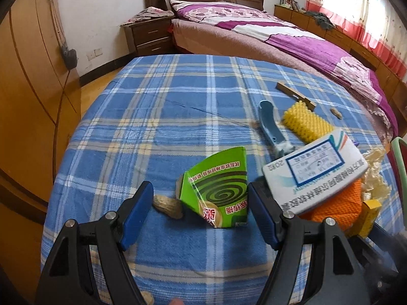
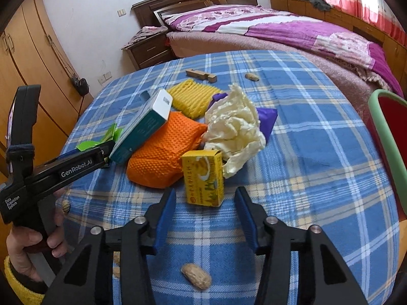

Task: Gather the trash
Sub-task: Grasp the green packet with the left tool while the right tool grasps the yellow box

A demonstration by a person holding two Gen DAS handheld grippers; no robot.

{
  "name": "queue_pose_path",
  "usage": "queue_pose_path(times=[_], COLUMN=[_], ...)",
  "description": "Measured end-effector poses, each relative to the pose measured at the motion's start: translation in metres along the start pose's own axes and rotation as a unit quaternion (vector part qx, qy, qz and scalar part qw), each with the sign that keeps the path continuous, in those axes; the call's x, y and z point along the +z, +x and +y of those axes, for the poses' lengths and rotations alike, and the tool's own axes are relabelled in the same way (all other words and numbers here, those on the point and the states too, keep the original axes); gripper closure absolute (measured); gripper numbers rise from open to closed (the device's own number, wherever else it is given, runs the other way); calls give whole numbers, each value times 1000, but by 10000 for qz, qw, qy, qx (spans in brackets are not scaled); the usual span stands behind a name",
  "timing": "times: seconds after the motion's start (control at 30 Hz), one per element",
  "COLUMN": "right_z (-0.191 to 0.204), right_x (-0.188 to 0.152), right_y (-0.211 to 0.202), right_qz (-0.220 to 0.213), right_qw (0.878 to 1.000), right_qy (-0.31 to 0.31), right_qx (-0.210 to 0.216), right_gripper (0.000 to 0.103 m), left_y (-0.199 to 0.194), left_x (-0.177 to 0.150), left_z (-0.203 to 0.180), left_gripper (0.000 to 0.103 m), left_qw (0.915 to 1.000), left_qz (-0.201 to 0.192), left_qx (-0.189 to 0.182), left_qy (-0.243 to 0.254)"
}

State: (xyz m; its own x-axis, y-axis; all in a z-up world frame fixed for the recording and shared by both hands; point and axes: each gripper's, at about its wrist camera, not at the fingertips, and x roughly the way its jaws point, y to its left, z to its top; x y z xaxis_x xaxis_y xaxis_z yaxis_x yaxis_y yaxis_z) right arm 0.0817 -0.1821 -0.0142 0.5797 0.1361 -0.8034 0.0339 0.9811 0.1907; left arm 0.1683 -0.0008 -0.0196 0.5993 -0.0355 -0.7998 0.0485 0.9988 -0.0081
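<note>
Both tools hover with jaws apart over the plaid-covered desk (image 2: 305,152), left tool (image 1: 201,216) wide around the torn green mosquito-coil box (image 1: 218,190), right tool (image 2: 204,218) narrower, gripping nothing, just near of the yellow box (image 2: 203,178)

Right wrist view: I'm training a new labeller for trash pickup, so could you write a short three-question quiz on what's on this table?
1. True or false: the teal box rests on the orange net.
2. What sits just beyond the tips of the right gripper's open jaws? A) a cup B) the yellow box C) a spoon
3. Fill in: the carton between the left gripper's open jaws is ____ in colour.

Key: 1 true; 2 B; 3 green.
</note>
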Motion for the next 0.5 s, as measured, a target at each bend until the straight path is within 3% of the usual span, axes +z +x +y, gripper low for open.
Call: queue_pose_path(times=[0.33, 0.5], right_z=[-1, -1], right_x=[1, 1], right_y=[2, 3], right_qz=[-50, -55], right_qw=[9999, 9999], right_qy=[-51, -74], right_qx=[-121, -128], right_gripper=[69, 71], left_y=[3, 1], left_x=[-1, -2], left_z=[1, -1], left_gripper=[43, 53], left_qw=[10000, 9999], left_qz=[-44, -73], left_qx=[-37, -91], left_qy=[26, 55])
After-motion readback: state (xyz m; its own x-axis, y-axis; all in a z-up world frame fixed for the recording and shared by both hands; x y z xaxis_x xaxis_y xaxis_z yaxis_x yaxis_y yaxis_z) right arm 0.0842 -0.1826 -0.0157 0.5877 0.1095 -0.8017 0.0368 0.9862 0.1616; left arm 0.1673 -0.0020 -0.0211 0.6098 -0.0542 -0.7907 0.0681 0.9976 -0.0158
